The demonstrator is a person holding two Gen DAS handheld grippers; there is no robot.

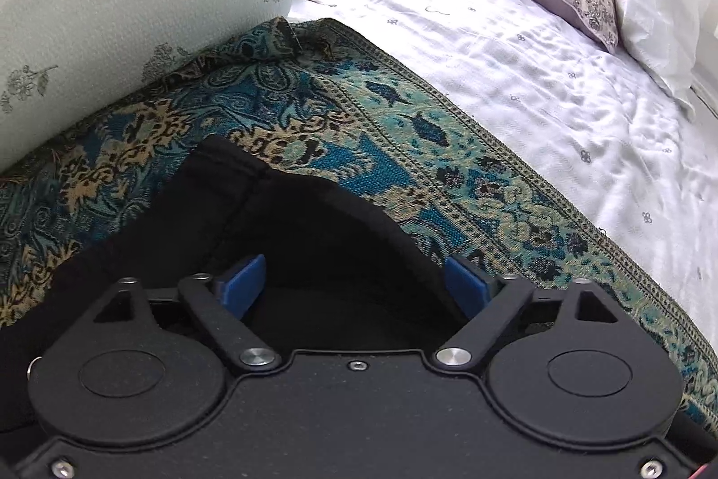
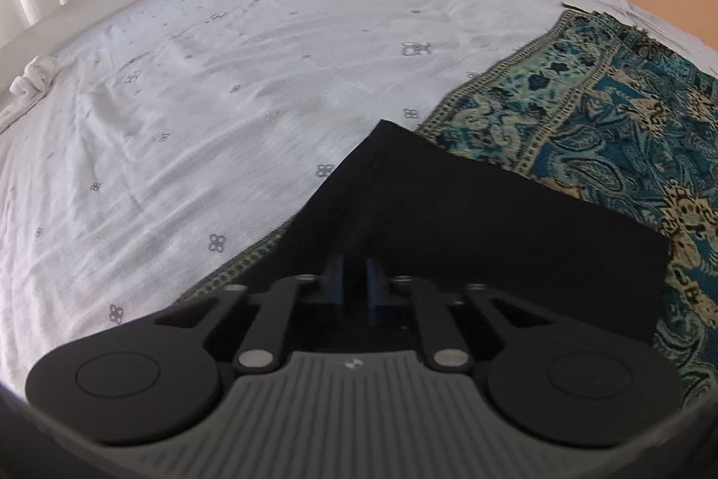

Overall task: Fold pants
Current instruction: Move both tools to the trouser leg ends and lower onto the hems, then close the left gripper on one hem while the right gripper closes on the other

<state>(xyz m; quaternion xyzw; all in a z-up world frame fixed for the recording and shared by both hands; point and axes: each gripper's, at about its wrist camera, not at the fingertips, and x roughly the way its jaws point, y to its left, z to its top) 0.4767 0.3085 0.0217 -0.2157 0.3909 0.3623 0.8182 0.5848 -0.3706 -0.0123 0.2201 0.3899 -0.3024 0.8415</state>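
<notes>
Fingers of the right gripper (image 2: 354, 281) are pressed together on the black pants (image 2: 448, 218); those of the left gripper (image 1: 354, 281) stand wide over the waistband.
Pants lie on a teal patterned throw (image 1: 404, 120) spread on the white bedsheet (image 2: 202, 97), the left blue pads (image 1: 244, 281) not pressing the cloth.

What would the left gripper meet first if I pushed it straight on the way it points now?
Most likely the black pants: the left gripper points down at them, its jaws apart over the dark fabric near the curved waistband. The patterned teal throw lies under and beyond them. How near the fingertips are is unclear.
</notes>
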